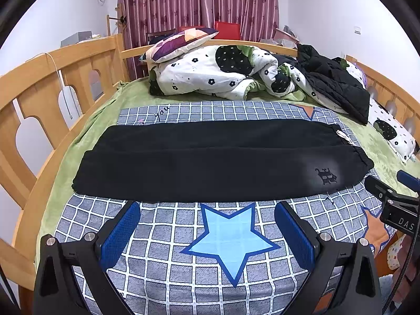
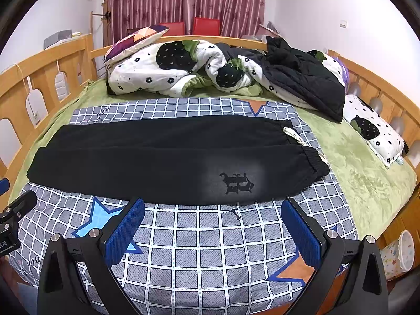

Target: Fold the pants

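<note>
Black pants lay flat across checked blanket on bed, legs stacked, waistband rightward. Left claw and right claw hovered wide, empty, near hem edge. Risk: pinching blanket along with fabric, dragging fold crooked

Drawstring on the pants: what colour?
White or cream drawstring at the black pants' waistband; clearest in the right wrist view.

Black pants flat across checked sheet; right tongs spread, empty.
</note>
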A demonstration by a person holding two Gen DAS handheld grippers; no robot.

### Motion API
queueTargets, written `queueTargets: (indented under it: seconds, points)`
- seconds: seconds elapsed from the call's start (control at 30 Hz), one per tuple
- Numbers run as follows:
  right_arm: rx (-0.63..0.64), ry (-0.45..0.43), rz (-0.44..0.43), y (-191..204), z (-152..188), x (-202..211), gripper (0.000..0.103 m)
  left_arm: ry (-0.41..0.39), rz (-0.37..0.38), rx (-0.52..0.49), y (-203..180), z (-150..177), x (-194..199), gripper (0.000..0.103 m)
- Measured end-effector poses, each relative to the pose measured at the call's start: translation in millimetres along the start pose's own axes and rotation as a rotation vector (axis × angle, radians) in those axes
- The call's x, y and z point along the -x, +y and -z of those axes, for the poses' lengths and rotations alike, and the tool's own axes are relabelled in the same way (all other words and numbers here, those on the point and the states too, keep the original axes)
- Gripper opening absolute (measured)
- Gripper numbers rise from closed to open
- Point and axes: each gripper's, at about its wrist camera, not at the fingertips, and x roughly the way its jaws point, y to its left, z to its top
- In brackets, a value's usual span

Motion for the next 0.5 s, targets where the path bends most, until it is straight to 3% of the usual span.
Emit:
queueTargets:
  seconds: [0.5]
  points:
    - [-0.001, 0.001, -0.002, -0.8, 0.8, -0.2, 0.102, 0.002, 0.000, 0.002, 2.8, -0.8, 1.2, 0.103]
